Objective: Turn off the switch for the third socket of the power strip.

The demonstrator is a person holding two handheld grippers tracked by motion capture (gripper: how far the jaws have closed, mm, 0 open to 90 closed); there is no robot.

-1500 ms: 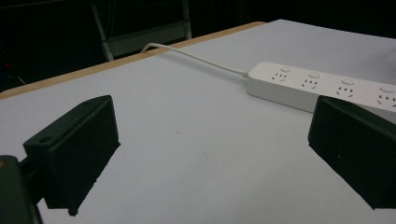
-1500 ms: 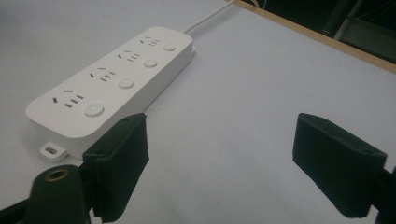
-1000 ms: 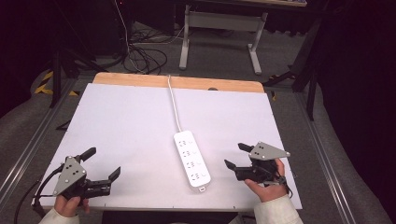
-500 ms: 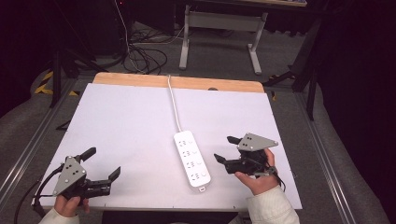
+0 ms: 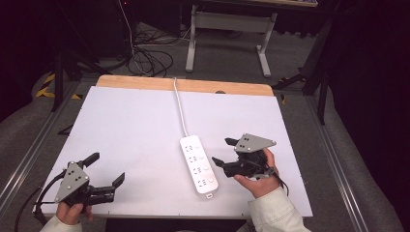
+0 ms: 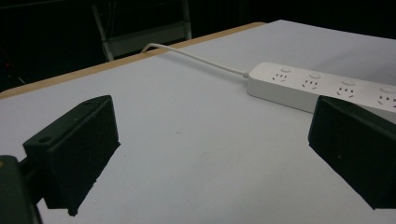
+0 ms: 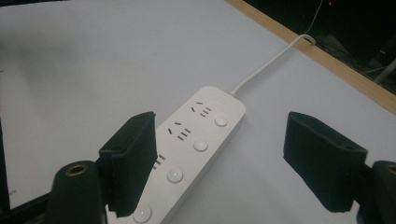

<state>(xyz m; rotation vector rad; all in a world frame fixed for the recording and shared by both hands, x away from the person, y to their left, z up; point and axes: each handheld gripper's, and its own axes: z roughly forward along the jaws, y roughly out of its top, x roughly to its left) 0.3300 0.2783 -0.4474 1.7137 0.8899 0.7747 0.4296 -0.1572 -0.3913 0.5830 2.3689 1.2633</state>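
A white power strip [image 5: 198, 164] with several sockets and round buttons lies near the front middle of the white table [image 5: 130, 121]. Its white cable [image 5: 180, 106] runs to the far edge. My right gripper [image 5: 222, 151] is open just right of the strip, jaws pointing at it, nothing between them. In the right gripper view the strip [image 7: 205, 126] lies under the left jaw of the right gripper [image 7: 224, 158]. My left gripper [image 5: 106, 168] is open at the front left corner, holding nothing. In the left gripper view, the left gripper [image 6: 210, 154] faces bare table with the strip [image 6: 327, 86] at right.
A wooden strip [image 5: 145, 83] edges the table's far side. Beyond it, black cables [image 5: 145, 58] lie on the floor beside a grey metal desk frame [image 5: 227, 29]. Dark stands flank the table on both sides.
My right gripper has moved left, close to the power strip. The left gripper and the strip have stayed where they were.
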